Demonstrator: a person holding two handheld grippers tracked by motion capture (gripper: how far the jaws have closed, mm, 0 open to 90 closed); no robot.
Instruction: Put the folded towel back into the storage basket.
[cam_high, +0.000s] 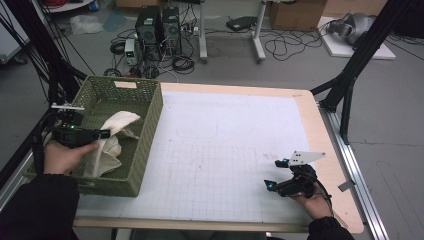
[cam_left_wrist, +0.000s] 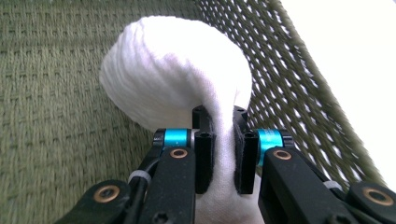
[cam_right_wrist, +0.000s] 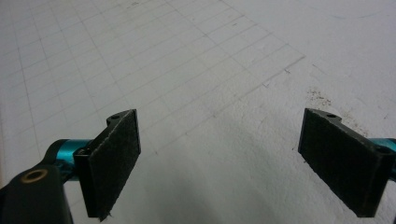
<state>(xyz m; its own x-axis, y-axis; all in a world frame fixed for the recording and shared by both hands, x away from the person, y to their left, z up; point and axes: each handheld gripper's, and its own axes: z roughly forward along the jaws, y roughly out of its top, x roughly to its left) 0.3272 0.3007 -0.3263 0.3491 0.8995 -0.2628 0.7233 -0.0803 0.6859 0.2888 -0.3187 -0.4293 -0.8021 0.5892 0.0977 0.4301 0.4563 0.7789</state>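
A white cloth (cam_high: 112, 135) lies bunched inside the green woven basket (cam_high: 150, 107) at the table's left. My left gripper (cam_high: 102, 134) reaches into the basket from the left and is shut on a fold of that white cloth (cam_left_wrist: 182, 74); the fabric bulges out beyond the black pads (cam_left_wrist: 204, 161), which pinch it from both sides. My right gripper (cam_high: 277, 173) rests low over the white grid mat (cam_high: 225, 150) near the front right. Its pads (cam_right_wrist: 114, 161) stand wide apart with bare mat between them.
The basket wall (cam_left_wrist: 299, 93) rises close on the right of the left gripper. Beyond the mat the wooden table edge (cam_high: 320, 120) runs along the right. Black frame legs (cam_high: 350, 75), computers and cables (cam_high: 160, 30) stand on the floor behind the table.
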